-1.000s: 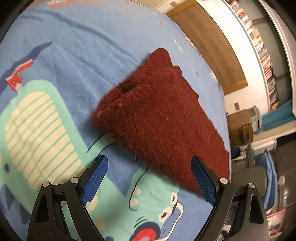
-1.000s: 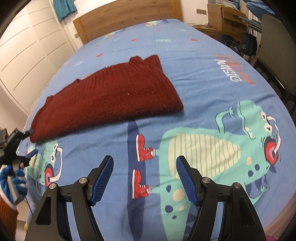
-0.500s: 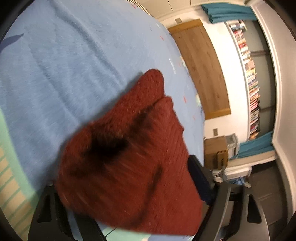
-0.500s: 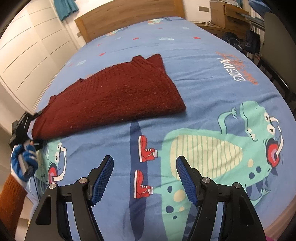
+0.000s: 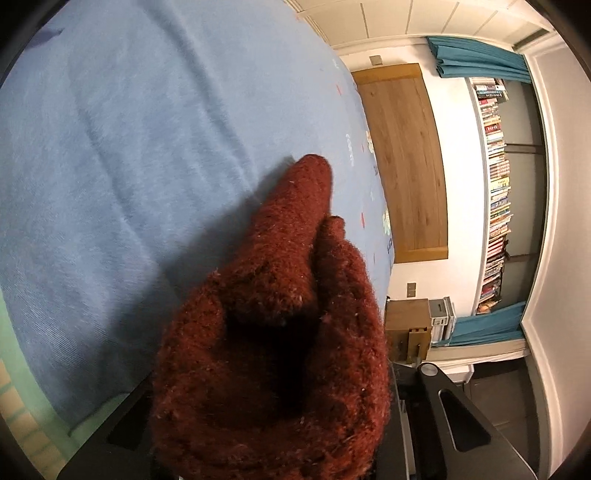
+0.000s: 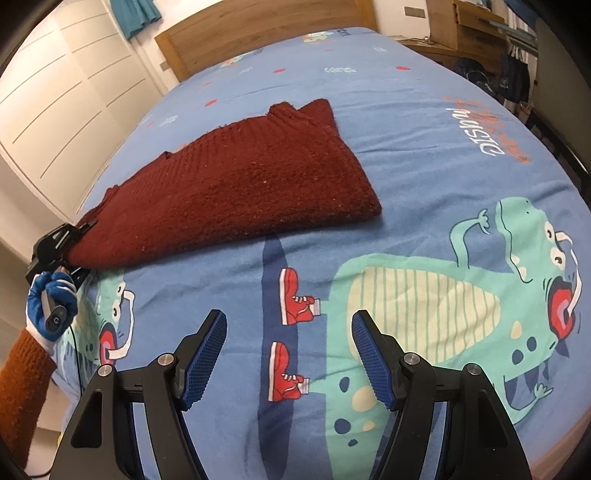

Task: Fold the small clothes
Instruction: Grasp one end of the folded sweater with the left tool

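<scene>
A dark red knitted sweater [image 6: 240, 184] lies folded lengthwise on the blue dinosaur bedspread [image 6: 406, 147]. In the right wrist view my left gripper [image 6: 79, 236] sits at the sweater's near-left end and is shut on that end. In the left wrist view the bunched red knit [image 5: 273, 350] fills the space between the jaws and hides the fingertips. My right gripper [image 6: 288, 354] is open and empty, hovering above the bedspread a little in front of the sweater's near edge.
A wooden headboard [image 6: 258, 33] stands at the far end of the bed. White wardrobe doors [image 6: 55, 110] run along the left. A wooden nightstand [image 5: 408, 328] and bookshelves [image 5: 496, 184] stand beyond the bed. A dark chair [image 6: 561, 74] stands at the right.
My left gripper moved forward onto the sweater's end and closed on it. The right gripper barely moved.
</scene>
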Demonstrator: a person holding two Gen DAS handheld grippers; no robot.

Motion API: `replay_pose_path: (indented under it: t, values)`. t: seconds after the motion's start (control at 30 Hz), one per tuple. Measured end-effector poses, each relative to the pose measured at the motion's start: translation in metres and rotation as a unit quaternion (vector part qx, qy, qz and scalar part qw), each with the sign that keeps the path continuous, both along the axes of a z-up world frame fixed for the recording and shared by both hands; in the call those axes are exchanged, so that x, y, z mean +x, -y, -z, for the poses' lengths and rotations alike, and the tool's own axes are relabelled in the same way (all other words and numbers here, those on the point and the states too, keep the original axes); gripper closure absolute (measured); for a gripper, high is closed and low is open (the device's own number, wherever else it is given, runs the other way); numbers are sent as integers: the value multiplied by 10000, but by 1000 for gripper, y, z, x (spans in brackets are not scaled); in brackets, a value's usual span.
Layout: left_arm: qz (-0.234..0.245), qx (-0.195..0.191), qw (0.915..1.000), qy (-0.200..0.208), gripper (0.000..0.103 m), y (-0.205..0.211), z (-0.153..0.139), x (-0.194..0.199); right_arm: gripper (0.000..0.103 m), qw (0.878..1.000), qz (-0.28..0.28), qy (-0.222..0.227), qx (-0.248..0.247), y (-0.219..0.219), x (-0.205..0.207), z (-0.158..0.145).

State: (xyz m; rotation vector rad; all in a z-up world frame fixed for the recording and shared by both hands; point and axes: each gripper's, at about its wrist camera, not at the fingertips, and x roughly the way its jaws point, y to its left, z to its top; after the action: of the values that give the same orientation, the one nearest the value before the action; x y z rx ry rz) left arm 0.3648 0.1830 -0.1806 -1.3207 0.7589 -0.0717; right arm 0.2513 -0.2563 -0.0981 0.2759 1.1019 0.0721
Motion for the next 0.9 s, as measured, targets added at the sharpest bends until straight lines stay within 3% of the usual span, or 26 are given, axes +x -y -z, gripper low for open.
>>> replay_pose_path:
  t: [0.43, 0.7, 0.9]
  values:
    - [176, 37, 9993, 340, 85, 59, -53, 33, 31, 9989, 277, 268, 283, 33, -20, -5]
    - [302, -526, 9964, 596, 85, 104, -67, 55, 31, 9967, 550, 405, 450, 60, -33, -6]
    - [678, -809, 9915, 762, 85, 156, -73, 78, 31, 9944, 789, 503, 500, 84, -42, -10]
